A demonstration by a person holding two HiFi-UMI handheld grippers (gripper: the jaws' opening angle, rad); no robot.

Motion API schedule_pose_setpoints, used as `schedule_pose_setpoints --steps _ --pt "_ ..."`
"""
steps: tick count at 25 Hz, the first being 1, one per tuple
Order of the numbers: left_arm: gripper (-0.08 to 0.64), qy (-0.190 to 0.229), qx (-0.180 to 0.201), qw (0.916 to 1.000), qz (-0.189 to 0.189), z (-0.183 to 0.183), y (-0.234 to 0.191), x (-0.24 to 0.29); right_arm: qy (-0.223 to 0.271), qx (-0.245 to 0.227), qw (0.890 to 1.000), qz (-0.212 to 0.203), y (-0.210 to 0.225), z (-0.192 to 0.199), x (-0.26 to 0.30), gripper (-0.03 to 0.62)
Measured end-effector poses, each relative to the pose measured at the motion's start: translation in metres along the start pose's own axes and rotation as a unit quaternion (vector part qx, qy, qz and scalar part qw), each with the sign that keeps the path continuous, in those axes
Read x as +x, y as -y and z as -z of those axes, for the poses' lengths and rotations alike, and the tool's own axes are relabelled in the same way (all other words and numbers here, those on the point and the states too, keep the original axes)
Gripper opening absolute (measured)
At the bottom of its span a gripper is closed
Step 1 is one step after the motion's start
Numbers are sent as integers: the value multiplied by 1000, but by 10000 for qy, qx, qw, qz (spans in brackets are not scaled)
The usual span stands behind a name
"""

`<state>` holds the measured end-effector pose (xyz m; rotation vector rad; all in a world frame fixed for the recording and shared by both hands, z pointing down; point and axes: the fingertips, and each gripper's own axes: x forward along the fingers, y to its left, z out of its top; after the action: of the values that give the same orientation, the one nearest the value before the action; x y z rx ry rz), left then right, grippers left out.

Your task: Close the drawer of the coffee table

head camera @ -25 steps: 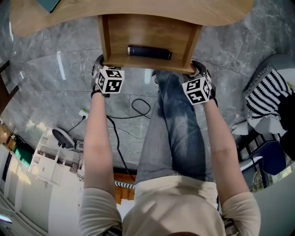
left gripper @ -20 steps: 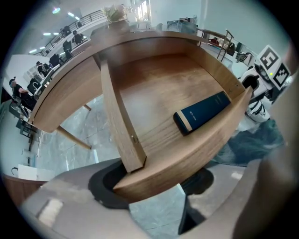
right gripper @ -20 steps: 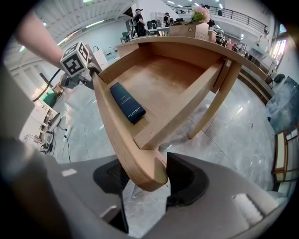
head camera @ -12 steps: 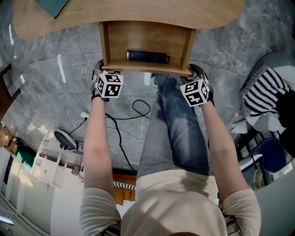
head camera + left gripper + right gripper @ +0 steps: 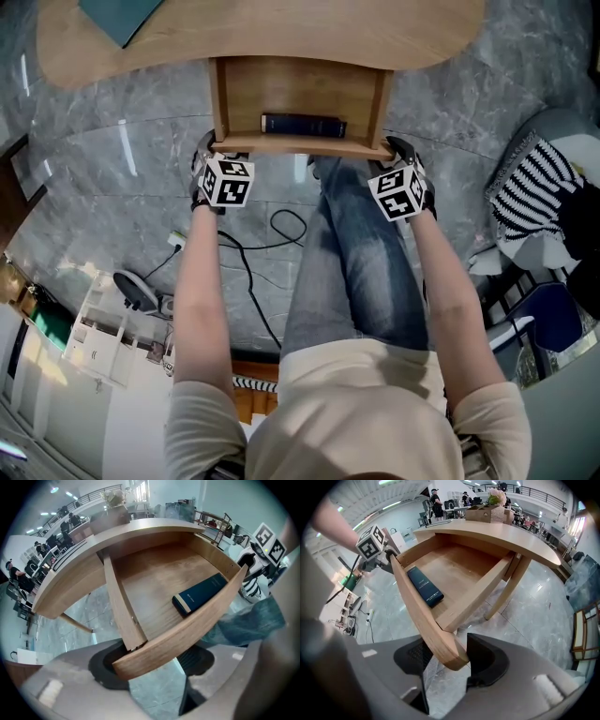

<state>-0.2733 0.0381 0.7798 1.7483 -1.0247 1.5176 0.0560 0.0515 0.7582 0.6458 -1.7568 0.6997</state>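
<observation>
The wooden coffee table point(image 5: 281, 33) has its drawer pulled out toward me, with a dark blue book point(image 5: 303, 125) lying inside. Both grippers point down at the two ends of the drawer front point(image 5: 300, 145). My left gripper point(image 5: 208, 148) straddles the left corner. In the left gripper view that corner point(image 5: 131, 660) sits between the pads, with the book point(image 5: 201, 595) beyond. My right gripper point(image 5: 398, 150) straddles the right end. In the right gripper view the panel's end point(image 5: 450, 653) fills the gap between the pads of the right gripper point(image 5: 445, 660).
A teal object point(image 5: 122, 17) lies on the table top. My legs in jeans point(image 5: 361, 253) stand just behind the drawer. A black cable point(image 5: 281, 225) and a power strip point(image 5: 173, 239) lie on the marble floor. A striped cloth point(image 5: 539, 192) lies at the right, and a table leg point(image 5: 511, 590) stands beside the drawer.
Both grippers stay at the drawer front's ends. In the head view the table and drawer look slightly smaller and sit lower, and a little less drawer shows beyond the table top.
</observation>
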Motion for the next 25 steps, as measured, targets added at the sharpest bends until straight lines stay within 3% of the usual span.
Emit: schedule_pose_setpoints --steps 25 --pt "296 21 197 9998 7 -46 -33 8 135 146 9998 78 27 -36 3 213"
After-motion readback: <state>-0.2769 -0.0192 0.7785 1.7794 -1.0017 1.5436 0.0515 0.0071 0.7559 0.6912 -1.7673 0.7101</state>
